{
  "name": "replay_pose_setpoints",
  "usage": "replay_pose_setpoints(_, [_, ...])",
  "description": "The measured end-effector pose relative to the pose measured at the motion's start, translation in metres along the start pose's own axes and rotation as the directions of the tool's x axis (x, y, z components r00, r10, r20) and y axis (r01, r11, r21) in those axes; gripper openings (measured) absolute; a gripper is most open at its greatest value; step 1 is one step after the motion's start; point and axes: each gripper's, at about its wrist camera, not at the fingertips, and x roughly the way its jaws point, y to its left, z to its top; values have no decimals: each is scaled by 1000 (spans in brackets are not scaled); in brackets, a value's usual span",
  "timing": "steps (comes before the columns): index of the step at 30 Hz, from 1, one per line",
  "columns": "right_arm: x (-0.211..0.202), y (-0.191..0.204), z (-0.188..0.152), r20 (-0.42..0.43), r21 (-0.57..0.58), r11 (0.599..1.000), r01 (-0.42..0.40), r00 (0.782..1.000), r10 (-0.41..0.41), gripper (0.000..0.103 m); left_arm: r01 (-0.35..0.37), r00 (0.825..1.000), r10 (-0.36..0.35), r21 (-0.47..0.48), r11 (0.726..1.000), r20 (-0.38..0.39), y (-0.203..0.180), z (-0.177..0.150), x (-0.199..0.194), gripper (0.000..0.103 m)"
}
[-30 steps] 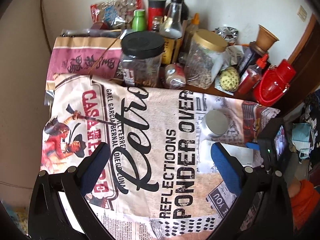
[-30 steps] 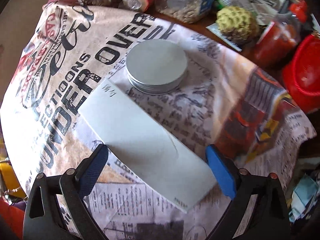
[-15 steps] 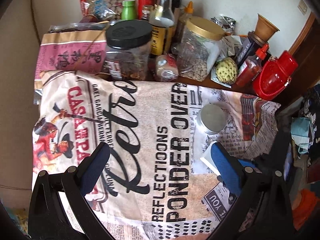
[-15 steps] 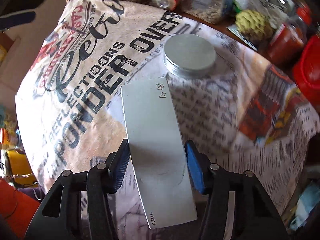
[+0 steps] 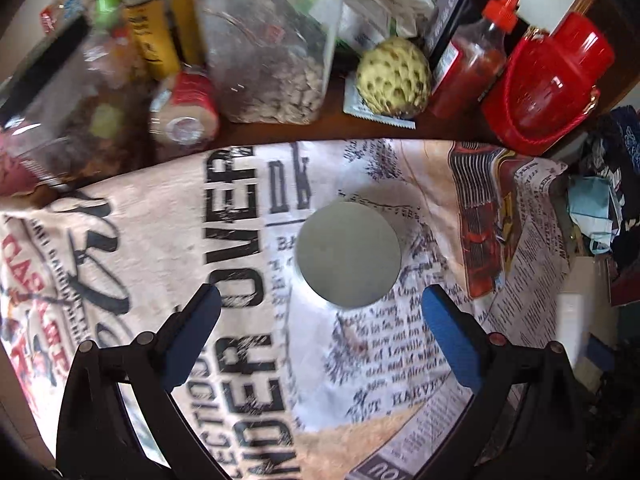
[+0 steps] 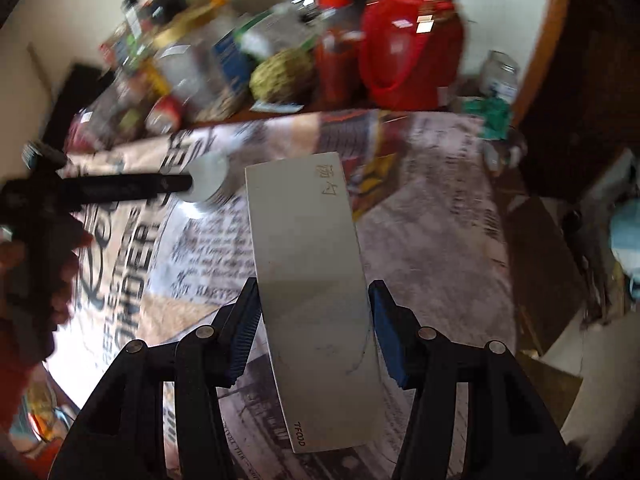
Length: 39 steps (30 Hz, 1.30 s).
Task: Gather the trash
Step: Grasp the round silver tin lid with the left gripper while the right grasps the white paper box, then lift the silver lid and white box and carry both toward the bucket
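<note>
Right gripper point(image 6: 310, 326) pinches a flat grey packet point(image 6: 308, 280) across its width, both blue pads against its long edges. The packet is lifted clear of the printed tablecloth point(image 6: 420, 248), its far end tilted toward the clutter at the back. Small print reads at both ends of the packet. The jaws have just been closing, with the packet between them.

Left gripper point(image 5: 320, 312) is spread wide, nothing between the pads, hanging over the cloth just on the near side of the round silver tin point(image 5: 348, 254). The tin sits lid-up on the tablecloth point(image 5: 160, 240), inside neither jaw. From the right wrist view, one black finger point(image 6: 120, 188) of the left gripper crosses in front of the tin point(image 6: 208, 184), which lies just left of the packet's far end.

Behind the tin, off the cloth on bare wood: a clear jar of seeds point(image 5: 272, 52), a bumpy green fruit point(image 5: 394, 76), a red sauce bottle point(image 5: 468, 64) and a red jug point(image 5: 548, 84). Much of the back row is motion-blurred.
</note>
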Motion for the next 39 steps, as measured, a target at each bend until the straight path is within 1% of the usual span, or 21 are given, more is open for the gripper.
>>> replay_pose_setpoints(2, [-1,0,1,17,42,999,10,1000,-11,50,8,1000,-7,13,1000,-9,-5,4,13,101])
replay_pose_setpoints(3, [-3,-3,1,28,67,998,15,999,-16,50,-3,1000,4,23,1000,-15,-7,7,20,101])
replay_pose_setpoints(5, [-6,-4,1,43,100,995,17,999,-21,50,-27,999,28,45,999,-29,-11,9,31,90])
replay_pose_setpoints(9, [-14,-9,-1,71,144,989,24,997,-35,50,-56,997,59,62,997,-49,-17,12,47,83])
replay_pose_setpoints(13, [-23,-16,-2,95,170,985,30,994,-47,50,-89,996,91,82,993,-21,-21,13,48,72])
replay_pose_setpoints(16, [-31,-19,-2,117,176,984,31,992,-52,50,-95,995,97,85,992,-17,-24,13,47,71])
replay_pose_setpoints(18, [-37,-22,-3,132,176,984,28,990,-51,50,-100,995,100,86,991,-4,-28,10,39,71])
replay_pose_setpoints(21, [-47,-27,-4,161,181,983,14,986,-44,50,-82,996,80,73,994,35,-33,7,12,71])
replay_pose_setpoints(23, [-56,-29,-5,187,171,985,2,982,-34,50,-67,995,62,64,996,77,-36,2,-11,71])
replay_pose_setpoints(26, [-72,-34,-8,227,154,988,-15,974,-21,50,-47,989,39,51,998,146,-40,-7,-49,71])
replay_pose_setpoints(28, [-84,-37,-10,253,142,990,-25,967,-12,50,-45,979,35,43,998,201,-46,-19,-80,71])
replay_pose_setpoints(30, [-101,-40,-14,286,122,992,-35,958,-1,50,-48,965,38,35,998,261,-52,-30,-111,71])
replay_pose_setpoints(32, [-114,-43,-18,312,97,994,-47,950,15,50,-57,945,47,22,998,322,-63,-46,-144,71])
replay_pose_setpoints(33, [-125,-44,-22,332,78,996,-52,943,24,50,-60,931,52,10,998,362,-68,-58,-164,71])
replay_pose_setpoints(36, [-148,-45,-32,370,36,997,-63,928,45,50,-57,899,61,-22,998,434,-76,-84,-204,71])
replay_pose_setpoints(38, [-166,-46,-41,397,1,997,-72,915,65,50,-53,876,67,-43,998,477,-85,-109,-229,71])
replay_pose_setpoints(39, [-173,-45,-45,408,-10,997,-73,910,71,50,-56,861,76,-55,997,502,-91,-125,-244,71])
